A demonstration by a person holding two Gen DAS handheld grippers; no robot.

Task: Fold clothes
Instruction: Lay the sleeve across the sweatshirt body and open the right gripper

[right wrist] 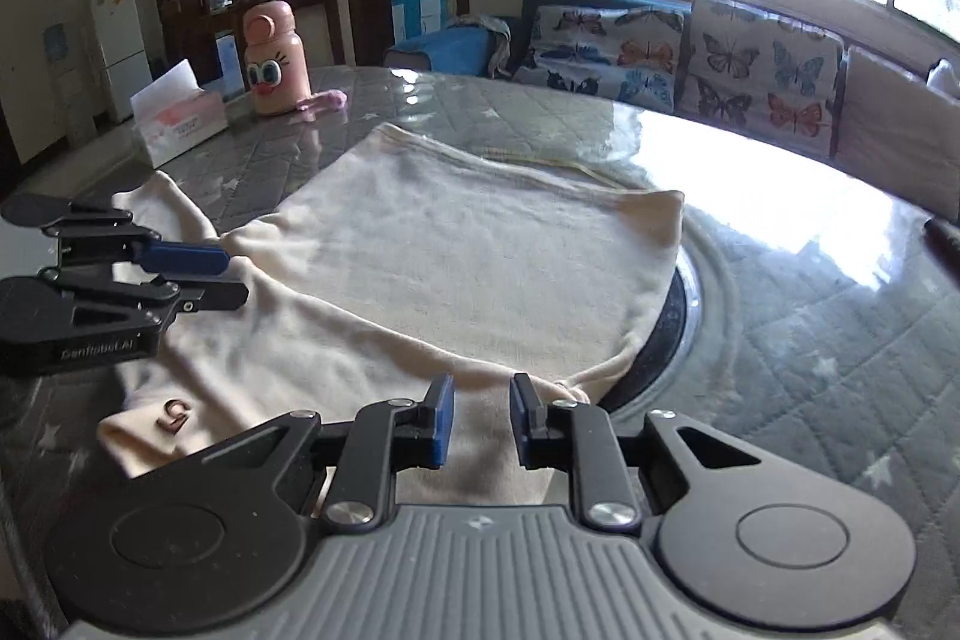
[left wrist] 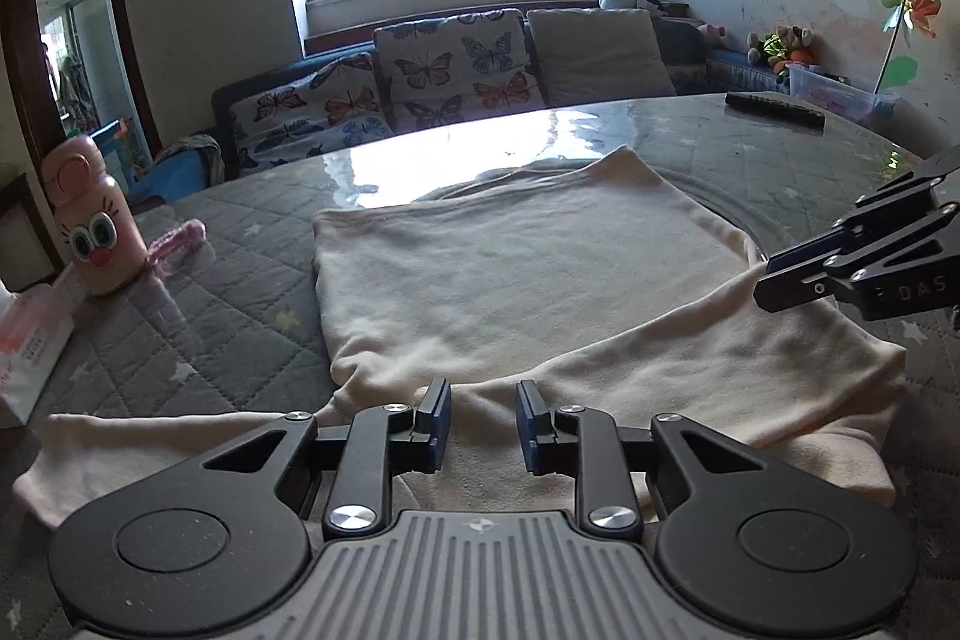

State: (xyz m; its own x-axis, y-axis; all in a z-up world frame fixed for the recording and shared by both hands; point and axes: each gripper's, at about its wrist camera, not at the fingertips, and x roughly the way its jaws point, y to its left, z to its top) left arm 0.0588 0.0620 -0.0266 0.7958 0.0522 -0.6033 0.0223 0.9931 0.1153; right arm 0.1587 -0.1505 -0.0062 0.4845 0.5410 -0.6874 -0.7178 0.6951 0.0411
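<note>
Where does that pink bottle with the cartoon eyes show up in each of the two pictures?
Left wrist view: the pink bottle stands at the far left edge, on the quilted table, left of the cream garment.
Right wrist view: the bottle stands upper left of centre, beyond the garment, beside a tissue box.
Shared landmark: the butterfly-print sofa cushions behind the table.

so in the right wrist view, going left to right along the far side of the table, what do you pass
tissue box → pink bottle → far edge of the cream garment → bright glare on the bare table
</note>
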